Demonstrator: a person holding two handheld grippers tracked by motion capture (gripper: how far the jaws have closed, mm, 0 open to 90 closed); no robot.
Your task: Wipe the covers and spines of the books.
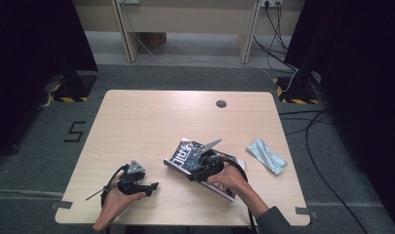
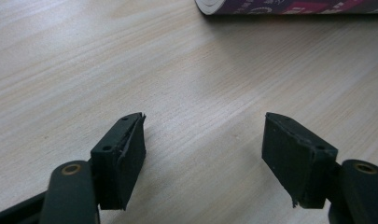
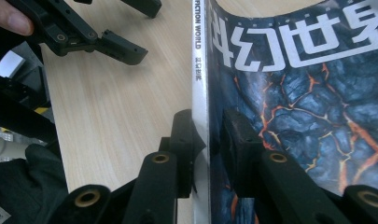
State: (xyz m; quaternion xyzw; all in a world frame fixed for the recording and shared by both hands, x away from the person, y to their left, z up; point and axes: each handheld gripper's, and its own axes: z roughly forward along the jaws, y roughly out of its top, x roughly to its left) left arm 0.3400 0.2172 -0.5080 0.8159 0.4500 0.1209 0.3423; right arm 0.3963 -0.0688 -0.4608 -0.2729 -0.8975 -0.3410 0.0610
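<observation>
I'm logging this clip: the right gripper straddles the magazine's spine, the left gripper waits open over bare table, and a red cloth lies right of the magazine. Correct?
Not quite: the cloth is light blue, not red, as the high view shows. The rest holds: the right gripper straddles the magazine spine, and the left gripper is open over the table.

The magazine point(image 3: 289, 93) lies flat and closed on the table point(image 1: 151, 122), cover up, set diagonally near the front right. The cover shows dark cracked rock with glowing orange veins beneath large white characters. The spine point(image 3: 199, 70) is white.
</observation>
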